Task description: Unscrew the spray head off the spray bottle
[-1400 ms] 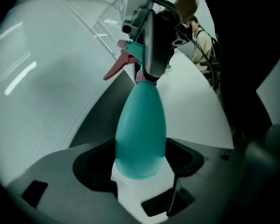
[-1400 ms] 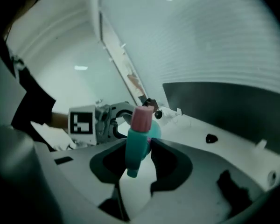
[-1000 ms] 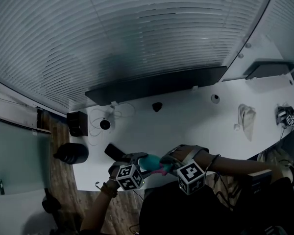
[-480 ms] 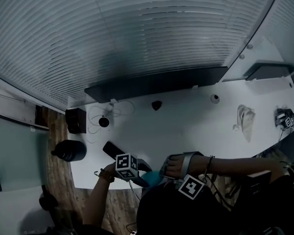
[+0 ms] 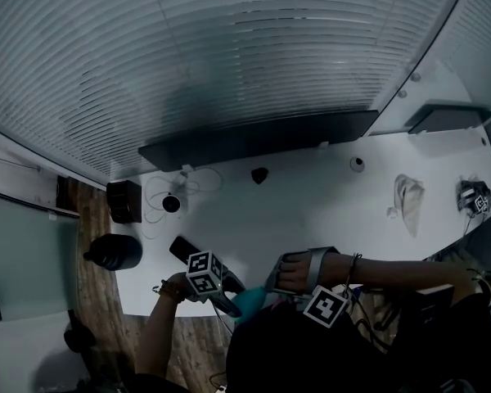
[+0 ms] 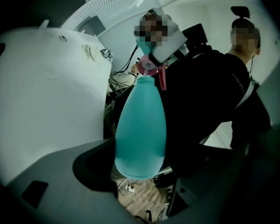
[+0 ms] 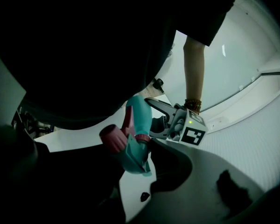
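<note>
1. L side: the left gripper (image 6: 140,174) pinches the wide base of the teal spray bottle (image 6: 140,125), one jaw pressed to each side. The bottle's neck points away from the lens, toward a person in a dark top (image 6: 210,87).
2. R side: the right gripper (image 7: 137,166) is clamped on the spray head (image 7: 131,154). The head is teal w/ a pink nozzle (image 7: 111,138) facing the camera, and a pink trigger (image 7: 129,118) runs back along the bottle.
3. A pink collar (image 6: 148,65) sits where head meets neck, so the head is on the bottle. How far it is loosened can't be told.
4. Head view: the bottle is held in mid-air betw. the two grippers, just off the near edge of the white table (image 5: 311,211) and close to the person's body. Only a small teal patch shows there.
5. Right gripper view: the left gripper's marker cube (image 7: 193,135) shows just beyond the bottle. Behind it is a forearm w/ a beaded bracelet (image 7: 194,104).
6. On the table, well apart from the action, are a crumpled cloth (image 5: 409,199) at right, a black box (image 5: 124,201) at the far-left corner and a looped cable (image 5: 159,196) beside that box. A dark flat slab (image 5: 184,250) lies near the left gripper.
</note>
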The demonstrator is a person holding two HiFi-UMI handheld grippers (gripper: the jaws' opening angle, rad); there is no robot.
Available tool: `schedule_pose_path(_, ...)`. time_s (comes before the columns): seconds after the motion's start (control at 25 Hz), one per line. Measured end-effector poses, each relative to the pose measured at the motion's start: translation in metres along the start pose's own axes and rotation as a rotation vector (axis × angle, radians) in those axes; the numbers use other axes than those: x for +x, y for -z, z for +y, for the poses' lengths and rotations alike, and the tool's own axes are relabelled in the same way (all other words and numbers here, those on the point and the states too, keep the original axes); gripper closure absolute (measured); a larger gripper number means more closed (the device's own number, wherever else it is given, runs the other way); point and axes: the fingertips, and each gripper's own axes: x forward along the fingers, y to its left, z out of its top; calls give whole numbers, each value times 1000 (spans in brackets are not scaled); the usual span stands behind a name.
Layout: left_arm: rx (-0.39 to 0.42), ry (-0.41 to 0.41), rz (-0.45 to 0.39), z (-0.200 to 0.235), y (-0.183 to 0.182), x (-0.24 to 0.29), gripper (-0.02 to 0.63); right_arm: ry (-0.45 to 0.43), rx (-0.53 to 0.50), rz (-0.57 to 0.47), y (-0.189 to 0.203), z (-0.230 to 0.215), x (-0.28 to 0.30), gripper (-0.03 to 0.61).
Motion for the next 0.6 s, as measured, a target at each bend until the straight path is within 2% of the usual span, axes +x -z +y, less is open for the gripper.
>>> schedule_pose_path(0.08, 31, -78, -51, 9, -2, -7, 276, 6, 19, 29, 12, -3, -5, 451)
schedule_pose_path(0.16, 65, -192, -86, 21, -2, -19, 276, 26, 48, 73, 29, -8, -13, 451)
schedule_pose_path(0.24, 108, -335, -131, 34, -2, -37, 276, 64, 102, 115, 49, -15, -23, 451)
schedule_pose_path(0.32, 165, -504, -208, 46, -6, -60, 276, 127, 209, 135, 69, -26, -37, 451)
schedule_pose_path(0.44, 273, -821, -375, 59, -20, -103, 276, 296, 504, 80, 97, -50, -63, 451)
schedule_pose_path(0.52, 345, -1045, -553, 58, -35, -135, 276, 438, 776, -24, 113, -64, -78, 451)
schedule_pose_path(0.6, 378, -1225, -742, 54, -49, -156, 276, 576, 1035, -167, 123, -72, -88, 451)
